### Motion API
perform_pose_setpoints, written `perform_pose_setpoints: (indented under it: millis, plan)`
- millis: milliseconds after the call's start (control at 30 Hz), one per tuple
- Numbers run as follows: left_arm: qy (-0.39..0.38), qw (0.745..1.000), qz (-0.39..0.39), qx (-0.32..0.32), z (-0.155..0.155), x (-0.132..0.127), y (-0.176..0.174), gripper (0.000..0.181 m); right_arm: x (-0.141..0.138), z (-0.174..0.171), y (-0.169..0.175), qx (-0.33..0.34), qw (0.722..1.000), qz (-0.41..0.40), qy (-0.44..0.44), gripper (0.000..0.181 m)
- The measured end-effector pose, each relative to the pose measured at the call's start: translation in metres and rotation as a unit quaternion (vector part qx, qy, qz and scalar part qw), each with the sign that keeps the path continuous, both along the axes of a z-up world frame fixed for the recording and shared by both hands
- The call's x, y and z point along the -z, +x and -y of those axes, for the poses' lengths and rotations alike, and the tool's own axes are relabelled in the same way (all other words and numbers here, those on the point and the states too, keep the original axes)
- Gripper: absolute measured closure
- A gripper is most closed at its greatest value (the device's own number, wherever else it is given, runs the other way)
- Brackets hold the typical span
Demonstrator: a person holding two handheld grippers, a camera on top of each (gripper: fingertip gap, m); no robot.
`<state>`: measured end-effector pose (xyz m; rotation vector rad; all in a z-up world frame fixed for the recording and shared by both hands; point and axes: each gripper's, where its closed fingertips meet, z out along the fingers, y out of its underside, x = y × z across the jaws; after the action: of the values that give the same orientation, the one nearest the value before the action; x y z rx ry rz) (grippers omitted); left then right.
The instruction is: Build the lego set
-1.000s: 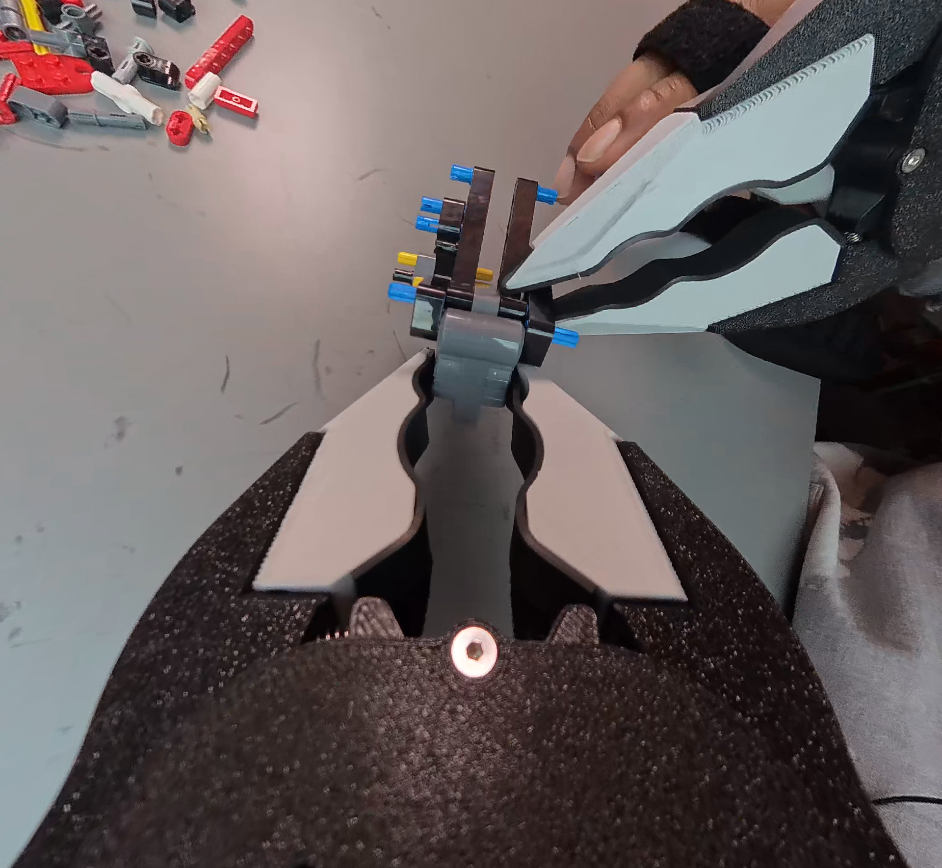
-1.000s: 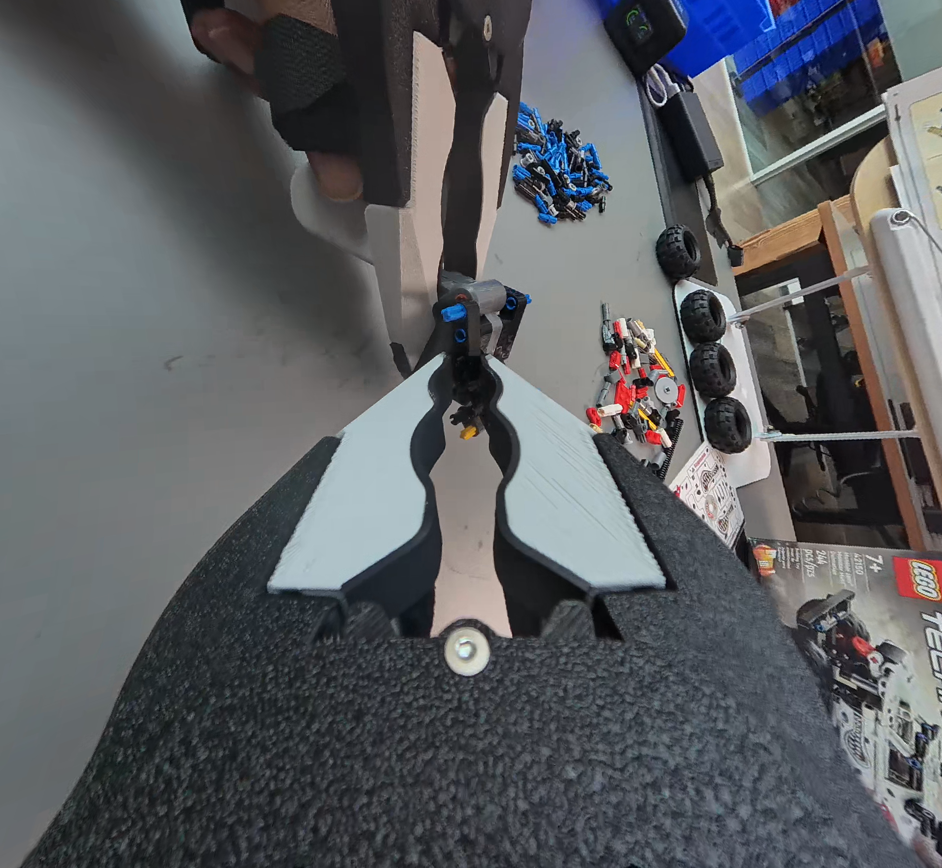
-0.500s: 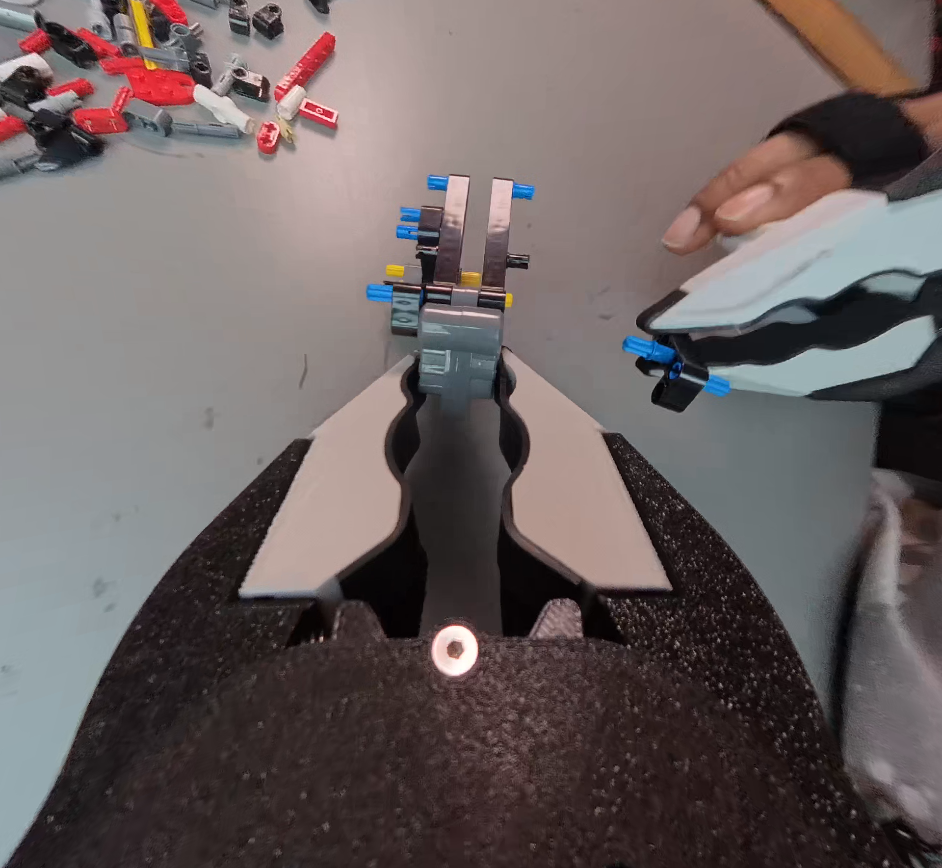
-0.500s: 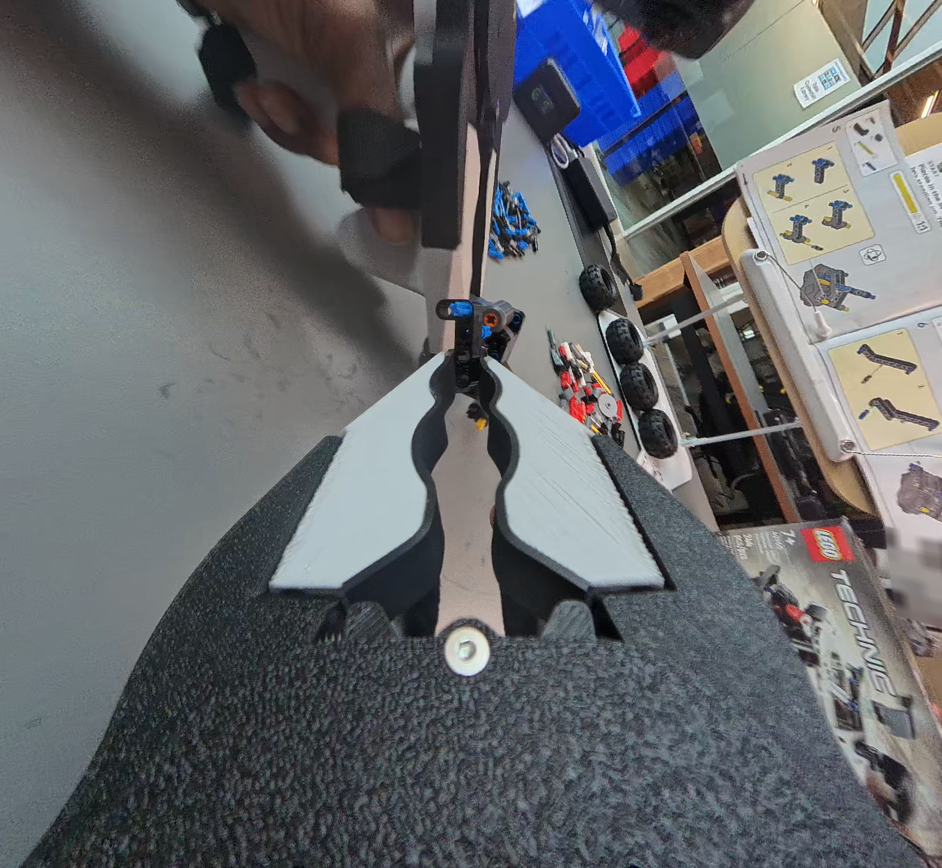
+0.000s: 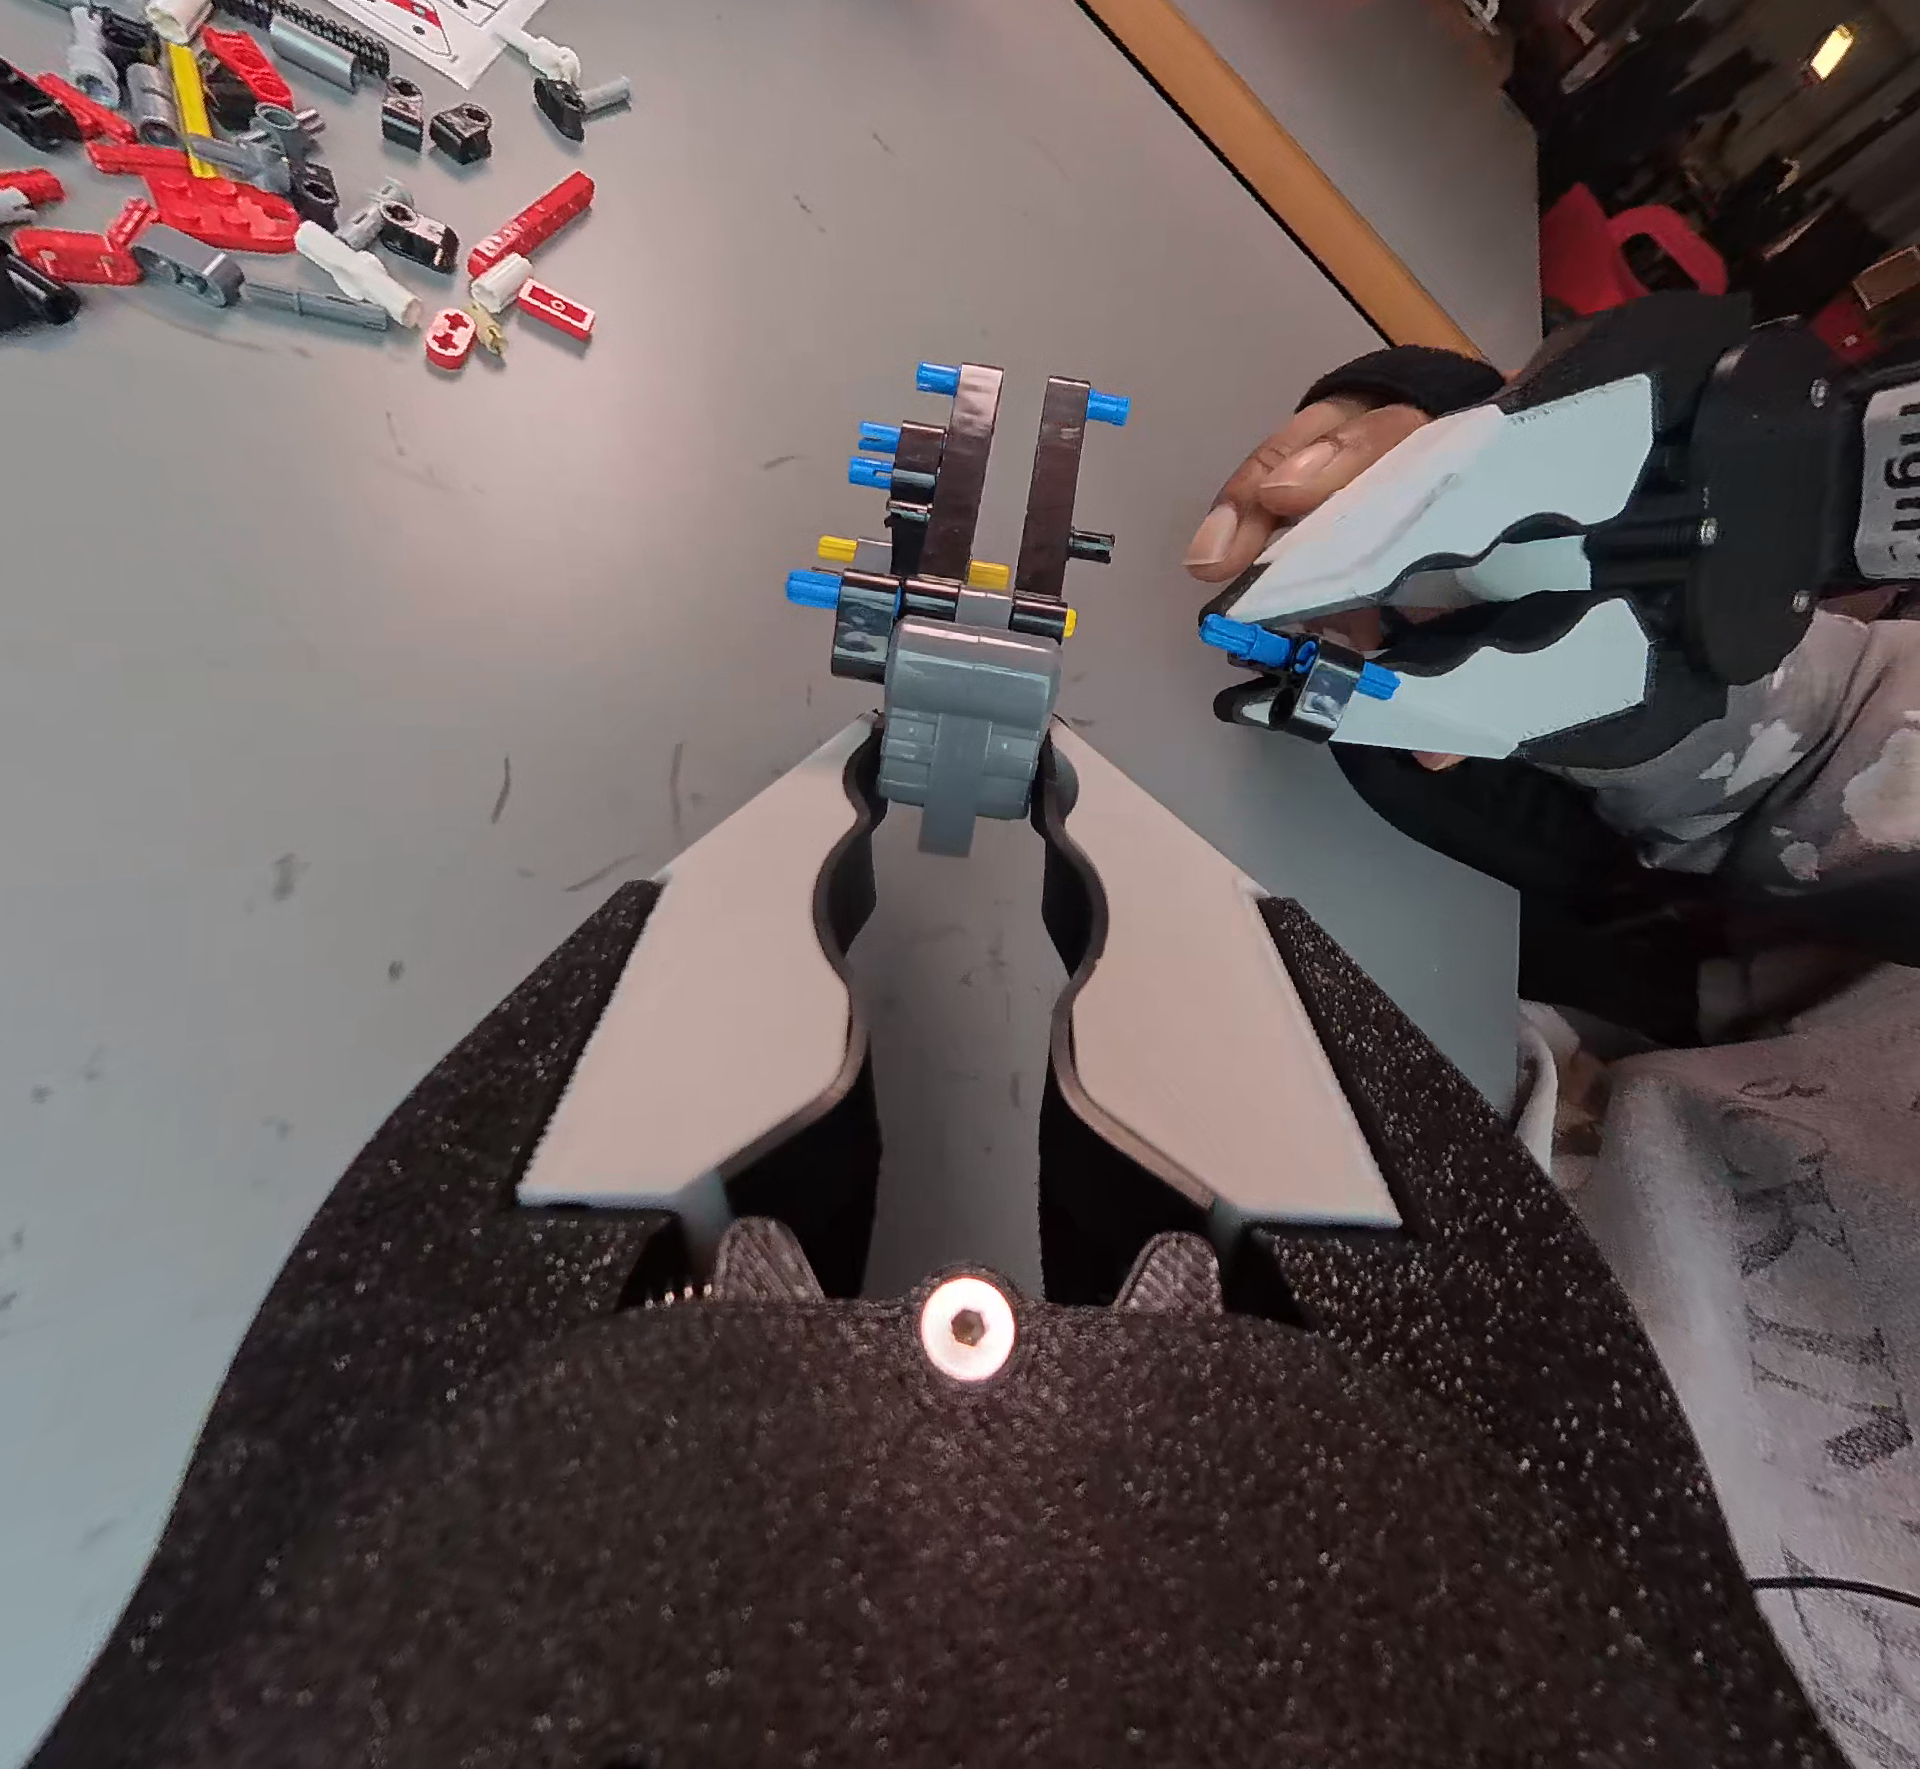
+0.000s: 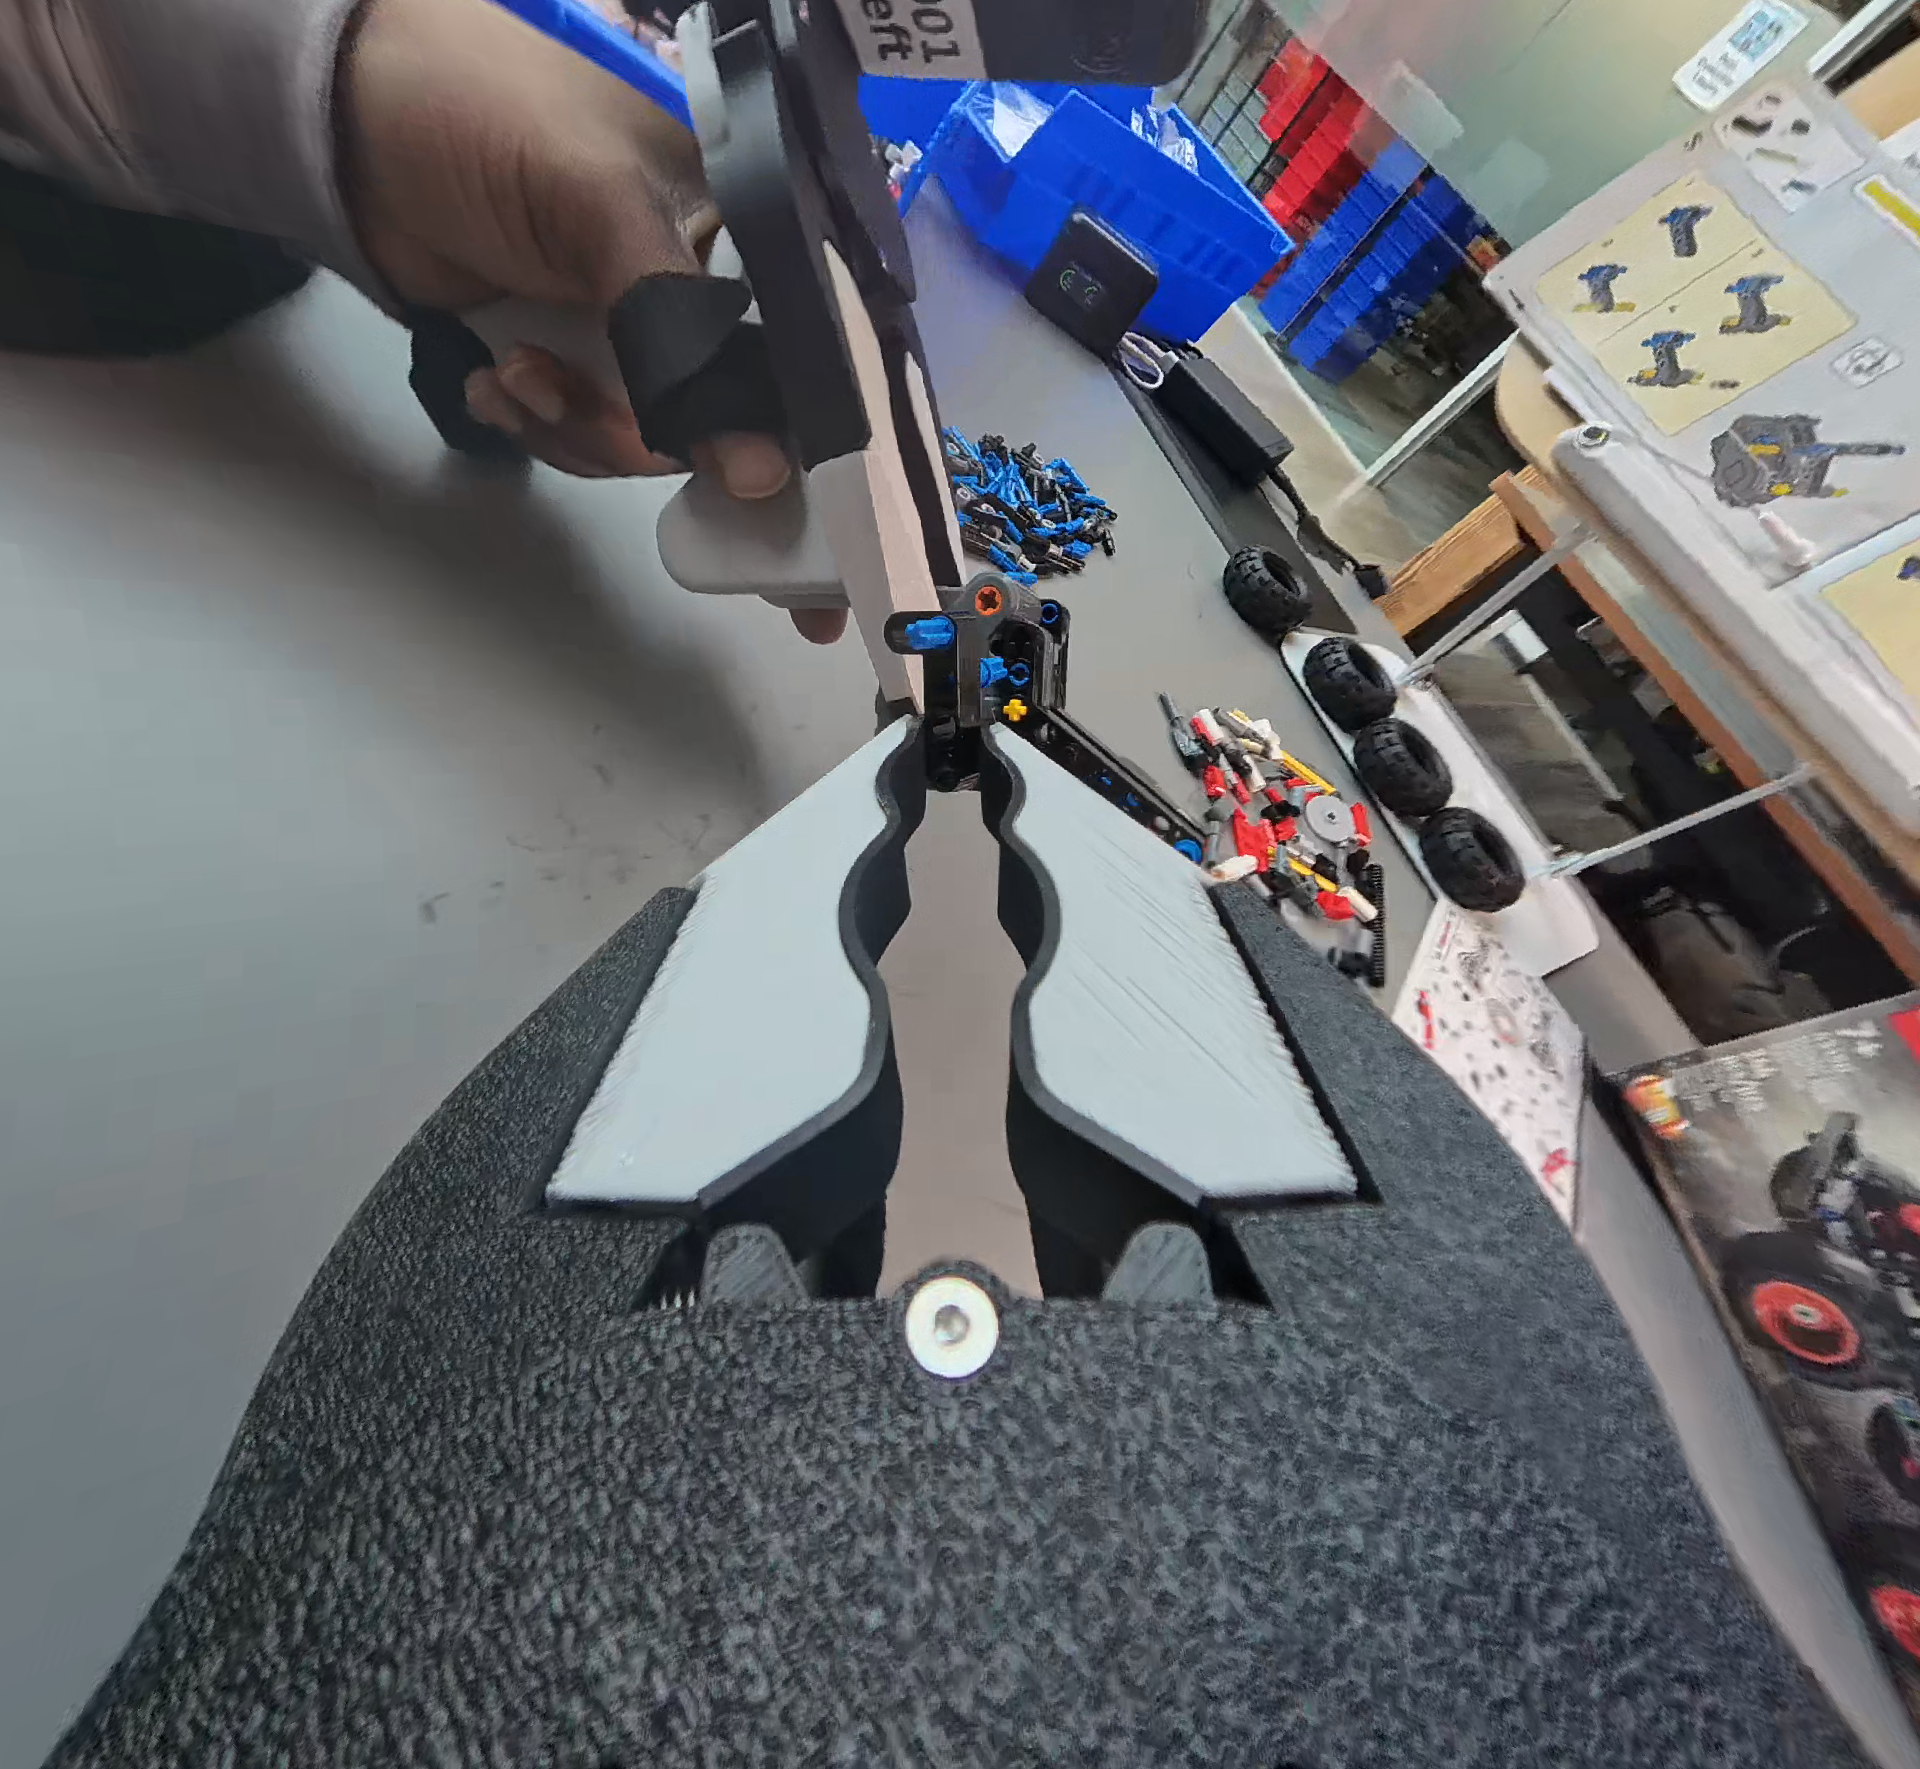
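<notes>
Our left gripper (image 5: 961,763) clamps the grey-based assembly (image 5: 961,566), its black beams pointing away along the fingers. Beside it but apart, our right gripper (image 5: 1262,670) pinches a small black connector (image 5: 1299,685) with blue pins set crosswise.

Lego box (image 6: 1808,1324) cut by right edge; loose parts (image 5: 62,161) cut at left
</notes>
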<state>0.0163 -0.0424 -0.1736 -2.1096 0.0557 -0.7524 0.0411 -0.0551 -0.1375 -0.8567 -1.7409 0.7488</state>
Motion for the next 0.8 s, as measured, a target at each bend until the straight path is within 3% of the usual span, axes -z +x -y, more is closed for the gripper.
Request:
perform_pose_setpoints:
  millis: [33,167,567,800]
  plan:
    - [0.003,1.0,0.003,-0.002,-0.001,-0.001,0.0,0.155,-0.002,-0.001,-0.001,0.004,0.999,0.002,-0.036,0.172]
    - [0.013,1.0,0.014,-0.001,-0.001,-0.005,0.004,0.155,-0.007,-0.002,-0.007,0.007,0.993,0.011,-0.115,0.172]
    - [0.028,1.0,-0.009,0.006,0.0,-0.007,0.01,0.155,0.0,-0.004,-0.011,0.014,0.992,0.047,-0.117,0.171]
    - [0.067,0.996,-0.057,0.004,-0.001,-0.013,0.009,0.155,-0.001,-0.005,-0.009,0.012,0.985,0.054,-0.161,0.172]
